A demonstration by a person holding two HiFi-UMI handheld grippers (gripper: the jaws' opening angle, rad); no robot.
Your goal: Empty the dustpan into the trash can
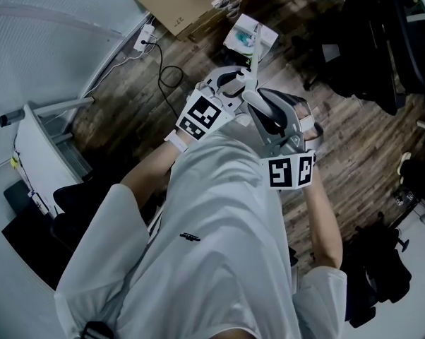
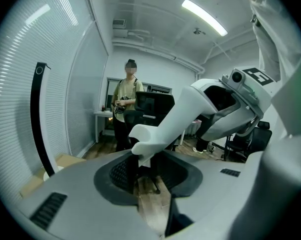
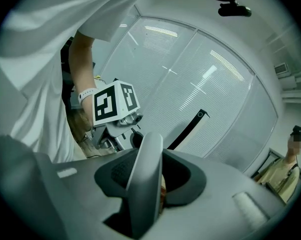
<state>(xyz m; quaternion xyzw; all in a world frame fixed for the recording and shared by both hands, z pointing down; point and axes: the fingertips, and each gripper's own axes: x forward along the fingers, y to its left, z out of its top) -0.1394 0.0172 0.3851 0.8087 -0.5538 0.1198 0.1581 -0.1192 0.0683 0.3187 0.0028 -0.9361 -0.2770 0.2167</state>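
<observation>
wood-plank floor (image 1: 128, 97) of an office, seen from above past the wearer's white shirt (image 1: 212, 246); slatted blinds (image 2: 20, 84) form the wall, with a black curved strip (image 2: 38, 124) leaning on it.

dustpan (image 1: 272, 111): grey-white shell with a dark hollow, carried in the air between both grippers, close in front of the wearer's chest.

left gripper (image 2: 145, 184): fingers drawn in on a white tapered end of the dustpan, a narrow slot of floor showing below it.

right gripper (image 3: 148, 194): fingers clamped on a grey upright edge of the dustpan, which fills the gap between them. its marker cube (image 1: 290, 170) sits at the dustpan's near end.

trash can (image 1: 249, 37): small, white, with teal contents, standing on the floor just beyond the dustpan's far end; from the head view the two nearly overlap.

surroundings: a cardboard box (image 1: 184, 6) lies just behind the trash can. to its left are a power strip (image 1: 145, 37) and a looped black cable (image 1: 169, 75), the loop on the floor beside the left gripper. black chairs (image 1: 368, 48) crowd the right side, and dark bags (image 1: 378, 274) lie lower right. a white rack (image 1: 39, 147) stands at the left.

background: a second person (image 2: 126, 101) stands well away by a table (image 2: 103, 115), with a dark chair (image 2: 150, 106) between that person and the dustpan.
</observation>
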